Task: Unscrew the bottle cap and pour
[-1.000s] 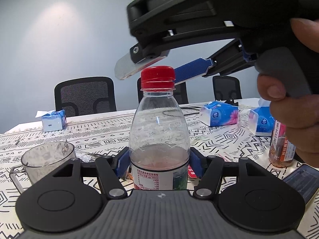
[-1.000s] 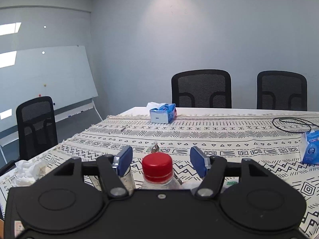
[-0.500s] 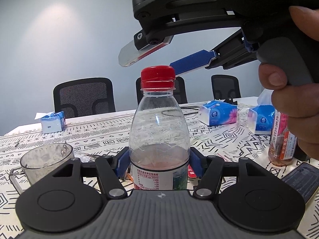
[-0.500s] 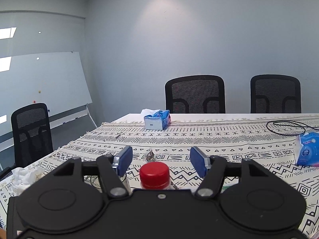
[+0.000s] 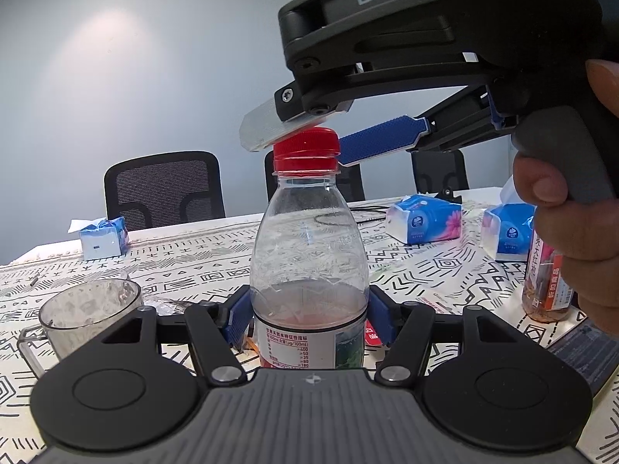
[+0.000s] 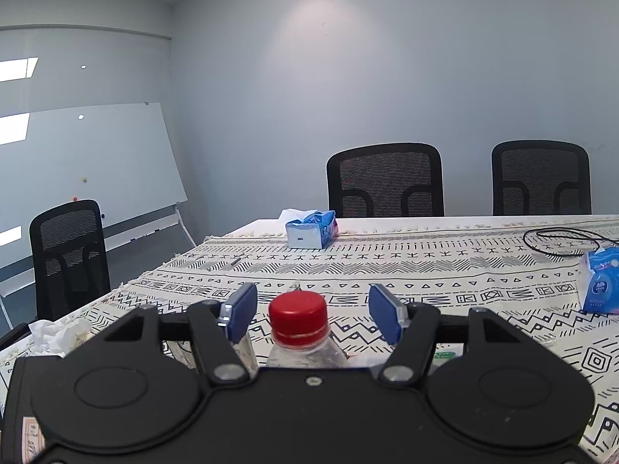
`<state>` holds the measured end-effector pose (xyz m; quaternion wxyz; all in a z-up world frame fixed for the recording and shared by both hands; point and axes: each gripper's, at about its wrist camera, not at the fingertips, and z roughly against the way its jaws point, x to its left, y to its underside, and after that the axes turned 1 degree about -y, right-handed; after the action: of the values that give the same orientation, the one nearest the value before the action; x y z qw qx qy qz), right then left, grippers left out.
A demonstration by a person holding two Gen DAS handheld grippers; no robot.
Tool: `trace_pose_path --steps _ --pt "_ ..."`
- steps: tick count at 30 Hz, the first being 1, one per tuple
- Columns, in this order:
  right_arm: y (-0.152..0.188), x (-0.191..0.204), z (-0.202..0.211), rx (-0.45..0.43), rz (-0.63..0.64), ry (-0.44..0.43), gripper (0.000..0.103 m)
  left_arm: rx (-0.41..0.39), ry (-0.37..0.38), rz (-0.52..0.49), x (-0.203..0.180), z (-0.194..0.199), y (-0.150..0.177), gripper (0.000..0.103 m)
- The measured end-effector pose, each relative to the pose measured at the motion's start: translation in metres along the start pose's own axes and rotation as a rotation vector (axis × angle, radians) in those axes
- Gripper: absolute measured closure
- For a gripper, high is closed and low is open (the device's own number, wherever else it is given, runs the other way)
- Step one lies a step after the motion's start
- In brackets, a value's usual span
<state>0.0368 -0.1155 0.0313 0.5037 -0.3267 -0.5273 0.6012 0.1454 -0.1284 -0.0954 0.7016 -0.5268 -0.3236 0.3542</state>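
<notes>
Lowering again, my right gripper (image 6: 311, 315) is straddling the cap (image 6: 298, 317), fingers wide; my left gripper (image 5: 309, 319) is clamping the bottle (image 5: 309, 255).

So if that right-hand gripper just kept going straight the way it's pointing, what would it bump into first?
Probably the red cap of the bottle. The right gripper is open, its fingers either side of the cap with gaps, so the cap lies between them. Depth is hard to judge here.

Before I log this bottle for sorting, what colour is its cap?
The cap is red, seen best in the left wrist view.
</notes>
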Motion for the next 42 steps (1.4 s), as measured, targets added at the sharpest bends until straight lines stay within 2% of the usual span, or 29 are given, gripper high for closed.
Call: trace_pose_path --steps 6,10,19,21,22,23,24,26,32,37,42 --pt "-0.003 0.0 0.006 -0.016 0.007 0.027 0.036 -0.001 -0.003 -0.006 -0.001 0.0 0.0 0.044" --pt "-0.002 -0.002 0.006 0.006 0.006 0.035 0.035 -0.001 -0.003 -0.005 -0.001 0.0 -0.001 0.043" --pt "-0.007 0.016 -0.011 0.022 0.07 -0.002 0.036 -0.003 -0.015 -0.033 -0.007 0.001 -0.001 0.044" --pt "-0.008 0.021 -0.014 0.022 0.092 0.004 0.043 0.0 -0.022 -0.036 -0.008 0.001 -0.001 0.043" --pt "-0.008 0.023 -0.016 0.027 0.1 0.007 0.054 0.002 -0.026 -0.035 -0.008 0.0 -0.001 0.043" --pt "-0.008 0.024 -0.017 0.031 0.104 0.009 0.058 0.007 -0.021 -0.025 -0.007 -0.001 -0.001 0.043" --pt "-0.007 0.024 -0.018 0.031 0.108 0.02 0.07 0.007 -0.02 -0.022 -0.006 -0.001 -0.001 0.043" --pt "-0.005 0.024 -0.02 0.026 0.116 0.036 0.07 0.007 -0.021 -0.021 -0.006 -0.001 -0.001 0.043" --pt "-0.009 0.021 -0.022 0.059 0.069 0.008 0.07 0.013 -0.034 -0.028 -0.008 -0.001 -0.002 0.043" --pt "-0.006 0.022 -0.021 0.067 0.086 0.018 0.069 0.012 -0.033 -0.028 -0.008 -0.001 -0.002 0.043" --pt "-0.004 0.021 -0.019 0.06 0.061 0.012 0.065 0.016 -0.016 -0.018 -0.009 -0.001 -0.003 0.043"
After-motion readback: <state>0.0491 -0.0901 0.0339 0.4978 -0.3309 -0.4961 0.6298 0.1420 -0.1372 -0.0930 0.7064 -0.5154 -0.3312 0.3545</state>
